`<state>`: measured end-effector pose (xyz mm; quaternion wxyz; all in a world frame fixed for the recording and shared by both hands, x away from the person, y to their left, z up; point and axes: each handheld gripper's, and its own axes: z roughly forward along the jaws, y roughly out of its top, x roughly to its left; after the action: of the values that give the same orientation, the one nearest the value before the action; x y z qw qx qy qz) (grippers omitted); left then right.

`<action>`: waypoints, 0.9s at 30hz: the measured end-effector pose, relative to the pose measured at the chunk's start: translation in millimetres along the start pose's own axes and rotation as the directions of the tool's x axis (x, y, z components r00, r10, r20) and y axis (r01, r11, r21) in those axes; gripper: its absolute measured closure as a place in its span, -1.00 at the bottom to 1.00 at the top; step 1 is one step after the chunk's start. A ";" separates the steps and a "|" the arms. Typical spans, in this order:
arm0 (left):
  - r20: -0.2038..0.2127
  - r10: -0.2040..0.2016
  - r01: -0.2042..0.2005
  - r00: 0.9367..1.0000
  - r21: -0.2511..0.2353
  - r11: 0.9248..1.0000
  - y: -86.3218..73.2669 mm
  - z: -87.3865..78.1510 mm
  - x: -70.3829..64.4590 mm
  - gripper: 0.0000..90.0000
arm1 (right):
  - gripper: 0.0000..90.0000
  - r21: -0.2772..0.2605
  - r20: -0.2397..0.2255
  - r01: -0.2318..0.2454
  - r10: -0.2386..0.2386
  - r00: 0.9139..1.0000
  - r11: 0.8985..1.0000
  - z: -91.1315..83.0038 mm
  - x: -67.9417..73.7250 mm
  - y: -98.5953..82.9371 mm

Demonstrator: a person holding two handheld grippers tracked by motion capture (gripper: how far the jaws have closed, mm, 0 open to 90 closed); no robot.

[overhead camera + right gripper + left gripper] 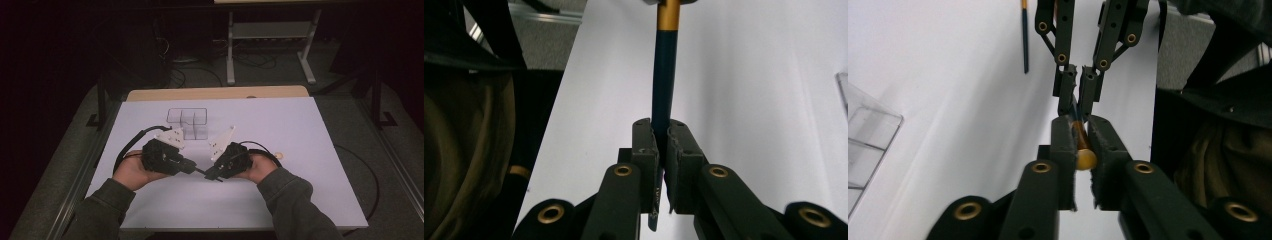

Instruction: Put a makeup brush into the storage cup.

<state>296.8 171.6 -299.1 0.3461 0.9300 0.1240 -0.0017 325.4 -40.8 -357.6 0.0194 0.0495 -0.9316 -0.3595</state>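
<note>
- the left gripper [1079, 145] has its jaws closed on the gold end of a pen [1083, 150]; the rounded gold tip sits between the pads and pokes out toward the camera.
- the right gripper [662, 142] has its jaws closed tight on the dark blue barrel of the same pen [664, 85], with the gold band at the far end of the barrel.
- in the left gripper view the right gripper [1077, 95] comes in from the top, tip to tip with the left one, its fingers pinched on the pen just beyond the left pads.
- from above, the two grippers meet nose to nose over the near middle of the table, the left gripper [192, 168] angled in from the left and the right gripper [211, 175] from the right; the pen itself is too small to make out there.
- each gripper sits in a hand, left hand [131, 172] and right hand [259, 169], with grey-green sleeves coming up from the bottom edge.
- a second dark pen [1025, 37] with a gold end lies flat on the table, well apart from the grippers.
- a clear plastic box [188, 122] with dividers stands on the table just beyond the grippers; a corner of it [865, 145] shows at the left of the left gripper view.
- a small pale round thing [279, 156] lies near the right hand.
- the table [300, 130] is white with a wooden strip along its far edge.
</note>
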 end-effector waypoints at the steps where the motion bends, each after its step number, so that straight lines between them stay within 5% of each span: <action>1: -0.001 -0.007 0.007 1.000 -0.004 1.000 -1.0 -1.1 0.8 0.64 | 0.85 -0.011 0.002 -0.001 0.001 1.000 1.000 -0.7 -0.5 -0.6; 9: -0.003 -0.040 0.040 0.999 -0.051 0.998 -10.1 -2.1 3.9 0.46 | 0.86 -0.081 0.023 -0.023 0.025 0.999 0.996 -2.1 -1.2 -4.8; 27: 0.000 -0.051 0.051 0.999 -0.108 0.993 -8.3 5.0 5.2 0.65 | 0.86 -0.169 0.049 -0.053 0.062 0.997 0.984 -3.8 -2.1 -3.4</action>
<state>300.4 175.6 -308.7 0.3955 0.9064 0.1481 -0.0024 328.0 -45.6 -357.0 0.0088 0.0113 -0.8992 -0.4372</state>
